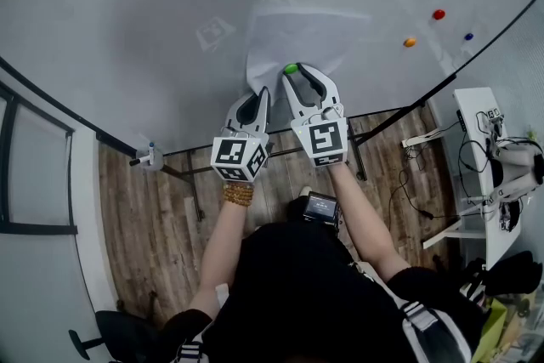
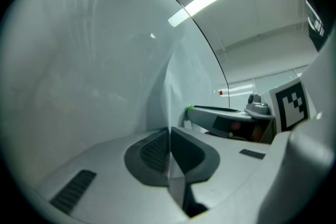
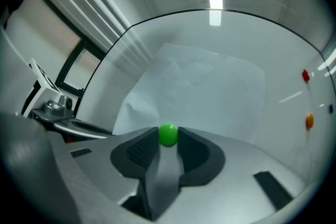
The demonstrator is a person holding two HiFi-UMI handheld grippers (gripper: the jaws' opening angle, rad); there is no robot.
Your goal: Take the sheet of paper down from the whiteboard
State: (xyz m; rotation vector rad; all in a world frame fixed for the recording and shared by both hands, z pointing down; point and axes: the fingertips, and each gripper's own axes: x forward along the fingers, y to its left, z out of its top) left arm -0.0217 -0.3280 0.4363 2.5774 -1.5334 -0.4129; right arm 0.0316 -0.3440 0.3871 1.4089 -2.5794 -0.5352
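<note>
A white sheet of paper (image 1: 297,30) hangs on the whiteboard (image 1: 127,13), bulging away from it at the lower left. My left gripper (image 1: 255,98) is shut on the sheet's lower left edge; in the left gripper view the paper (image 2: 184,92) runs straight into the closed jaws of the left gripper (image 2: 169,139). My right gripper (image 1: 293,74) is just to its right, at the sheet's lower edge. Its pads press on a small green magnet (image 1: 291,68) from both sides. In the right gripper view the green magnet (image 3: 168,134) sits between the tips of the right gripper (image 3: 168,137), against the paper (image 3: 199,92).
A red magnet (image 1: 439,14), an orange magnet (image 1: 410,42) and a blue magnet (image 1: 468,36) stick to the board right of the sheet. The board's stand legs cross the wooden floor (image 1: 144,217) below. A white desk (image 1: 480,110) with cables stands at the right.
</note>
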